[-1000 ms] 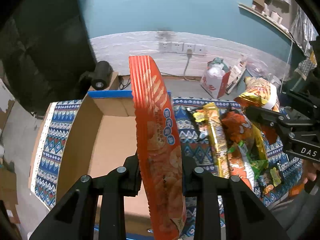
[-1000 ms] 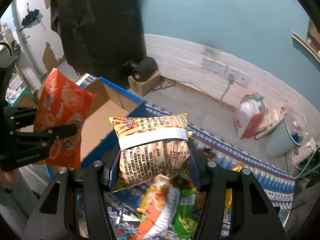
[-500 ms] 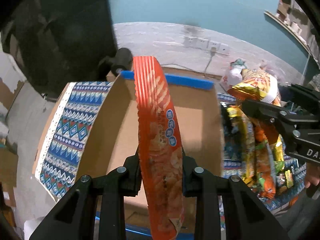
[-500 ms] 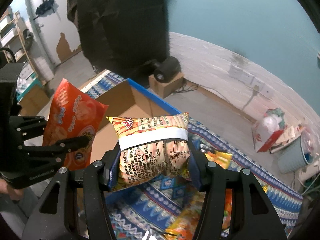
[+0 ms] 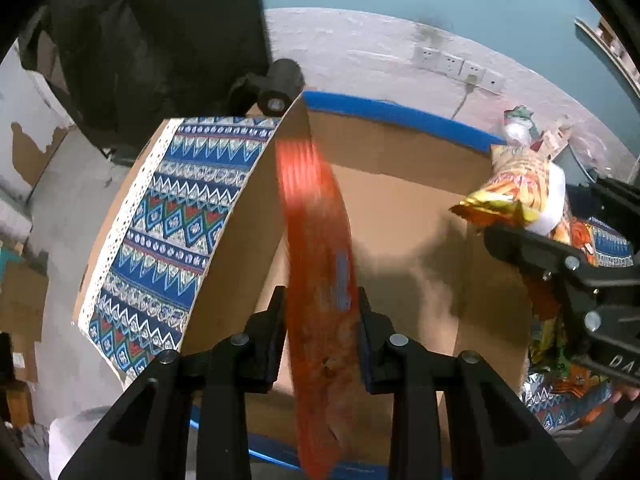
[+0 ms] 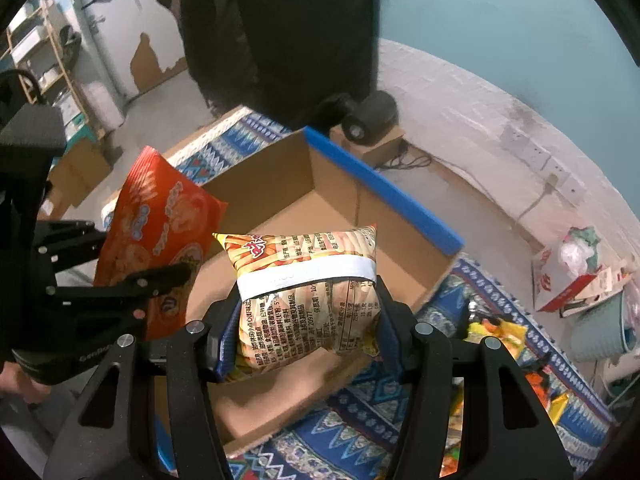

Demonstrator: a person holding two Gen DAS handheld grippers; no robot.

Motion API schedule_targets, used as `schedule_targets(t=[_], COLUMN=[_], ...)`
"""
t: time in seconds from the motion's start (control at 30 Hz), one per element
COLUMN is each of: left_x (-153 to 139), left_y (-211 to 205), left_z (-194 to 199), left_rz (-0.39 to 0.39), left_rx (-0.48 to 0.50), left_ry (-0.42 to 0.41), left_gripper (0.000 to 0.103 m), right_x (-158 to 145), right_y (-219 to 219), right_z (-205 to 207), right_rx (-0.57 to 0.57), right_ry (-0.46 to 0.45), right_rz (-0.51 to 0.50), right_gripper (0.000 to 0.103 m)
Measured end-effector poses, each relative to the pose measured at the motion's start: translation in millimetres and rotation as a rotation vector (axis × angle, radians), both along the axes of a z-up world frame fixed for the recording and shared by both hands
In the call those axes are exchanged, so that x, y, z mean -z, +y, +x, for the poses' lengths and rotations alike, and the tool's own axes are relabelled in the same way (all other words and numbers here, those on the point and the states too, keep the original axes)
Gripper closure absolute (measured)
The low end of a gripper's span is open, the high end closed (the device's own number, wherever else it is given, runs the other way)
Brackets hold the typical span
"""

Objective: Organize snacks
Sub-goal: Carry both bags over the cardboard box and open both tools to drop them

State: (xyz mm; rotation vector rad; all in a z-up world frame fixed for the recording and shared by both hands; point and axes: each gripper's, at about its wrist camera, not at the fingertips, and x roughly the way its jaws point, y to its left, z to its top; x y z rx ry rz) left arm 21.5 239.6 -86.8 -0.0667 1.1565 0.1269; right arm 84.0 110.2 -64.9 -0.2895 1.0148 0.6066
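An open cardboard box (image 5: pixel 404 208) with a blue-taped rim lies below both grippers. My left gripper (image 5: pixel 322 308) hangs over the box floor with a tall orange chip bag (image 5: pixel 316 236) upright between its pads. Its jaws are opening, and the bag looks blurred but still touches both pads. In the right wrist view the same orange chip bag (image 6: pixel 160 224) sits over the box's left wall (image 6: pixel 272 184). My right gripper (image 6: pixel 306 320) is shut on a puffy yellow fries-print bag (image 6: pixel 308 288) above the box's near right part; that bag (image 5: pixel 516 184) also shows at the left wrist view's right edge.
A blue patterned cloth (image 5: pixel 160 220) covers the table under the box. Several loose snack packs (image 6: pixel 500 332) lie on the cloth right of the box. A black cylinder (image 5: pixel 280 88) stands behind the box's far corner. A grey bin (image 6: pixel 600 332) and a torn carton stand on the floor.
Both grippers have carried their bags leftward from over the snack pile to over the box and sunk lower. The orange bag now appears blurred in the left gripper.
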Motion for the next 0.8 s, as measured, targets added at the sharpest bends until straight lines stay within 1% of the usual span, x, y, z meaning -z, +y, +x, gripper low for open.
schedule_targets(t=[0.1, 0.17, 0.3, 0.37, 0.5, 0.6, 0.63, 0.77, 0.8], left_x=[3.7, 5.1, 1.1, -2.2, -5.9, -6.4, -6.7, -10.2, -12.0], left_y=[4.9, 8.7, 14.1, 14.6, 14.2, 13.0, 11.7, 4.7, 2.8], left_z=[-0.6, -1.5, -4.8, -6.3, -7.3, -6.6, -6.1, -5.6, -5.6], left_rz=[-0.019, -0.016, -0.001, 0.005, 0.015, 0.010, 0.011, 0.012, 0.008], left_rx=[-0.010, -0.025, -0.045, -0.048, -0.045, -0.040, -0.040, -0.027, -0.022], left_ry=[0.021, 0.031, 0.023, 0.014, 0.006, 0.005, 0.008, 0.003, -0.003], left_gripper=[0.068, 0.059, 0.054, 0.048, 0.046, 0.045, 0.045, 0.042, 0.042], right_x=[9.1, 13.8, 21.3, 25.7, 32.1, 33.1, 31.8, 20.6, 17.8], right_y=[6.0, 8.9, 14.4, 16.9, 21.0, 20.1, 18.8, 12.3, 10.5], right_z=[1.3, 2.9, 3.9, 5.3, 5.8, 6.4, 6.1, 1.9, 0.5], right_rx=[-0.007, -0.010, -0.021, -0.024, -0.027, -0.017, -0.015, -0.013, -0.014], right_ry=[0.023, 0.034, 0.042, 0.054, 0.074, 0.077, 0.075, 0.057, 0.053], right_rz=[-0.004, -0.006, -0.016, -0.017, -0.022, -0.028, -0.026, -0.006, -0.003], right_gripper=[0.047, 0.047, 0.046, 0.046, 0.043, 0.037, 0.033, 0.023, 0.022])
